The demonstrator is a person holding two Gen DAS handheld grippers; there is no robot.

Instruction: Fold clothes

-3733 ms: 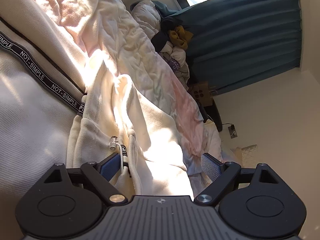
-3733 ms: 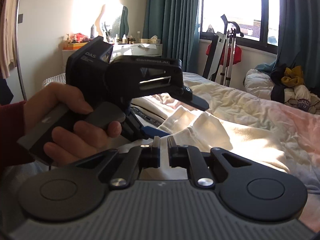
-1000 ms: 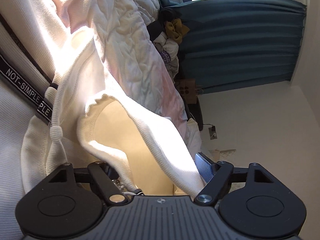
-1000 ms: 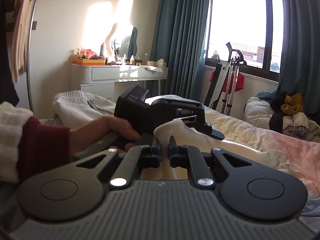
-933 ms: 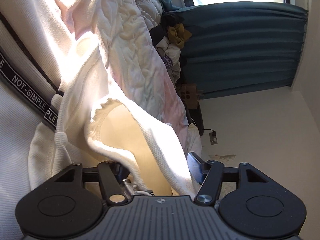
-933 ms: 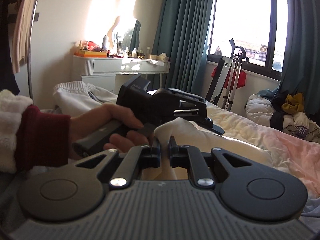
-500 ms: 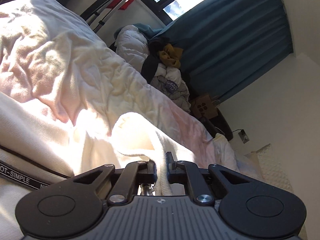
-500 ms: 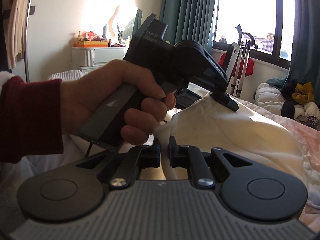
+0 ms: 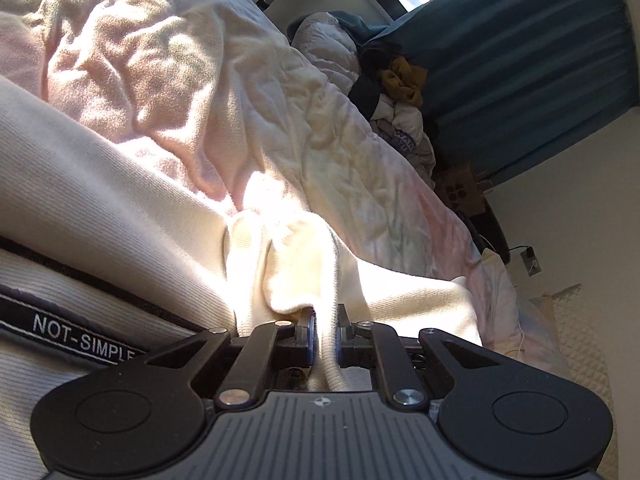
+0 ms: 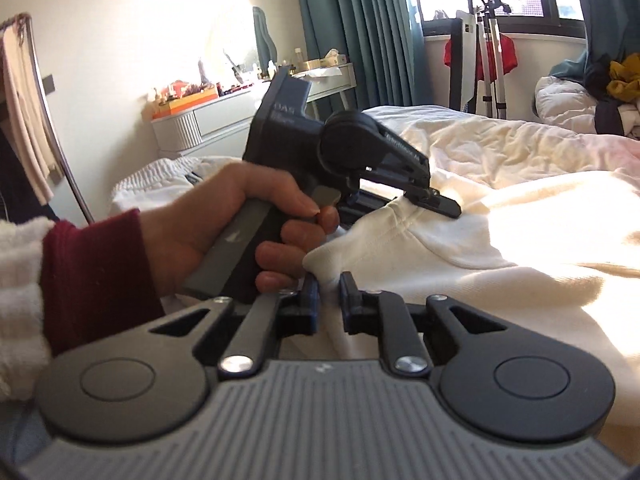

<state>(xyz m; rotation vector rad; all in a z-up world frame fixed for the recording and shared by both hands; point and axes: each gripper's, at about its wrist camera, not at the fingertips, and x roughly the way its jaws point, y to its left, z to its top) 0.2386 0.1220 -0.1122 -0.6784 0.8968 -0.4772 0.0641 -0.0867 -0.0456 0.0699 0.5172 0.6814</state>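
A cream white garment (image 9: 120, 216) with a black band reading NOT-SIMPLE lies on the bed. My left gripper (image 9: 325, 322) is shut on a ribbed edge of it. In the right wrist view the garment (image 10: 460, 256) spreads to the right, my right gripper (image 10: 329, 282) is shut on a corner of it, and the left gripper (image 10: 434, 204), held by a hand in a red sleeve, pinches the cloth a little farther along the same edge.
A rumpled pinkish cream duvet (image 9: 248, 92) covers the bed. A pile of clothes (image 9: 396, 92) lies at the far end by teal curtains (image 9: 540, 80). A white dresser (image 10: 224, 116), a clothes rack (image 10: 36, 92) and a folded stand (image 10: 484, 40) line the walls.
The left gripper, open around the garment's edge a second ago, has shut on it. Both grippers have moved together with the cloth. The right gripper stays shut.
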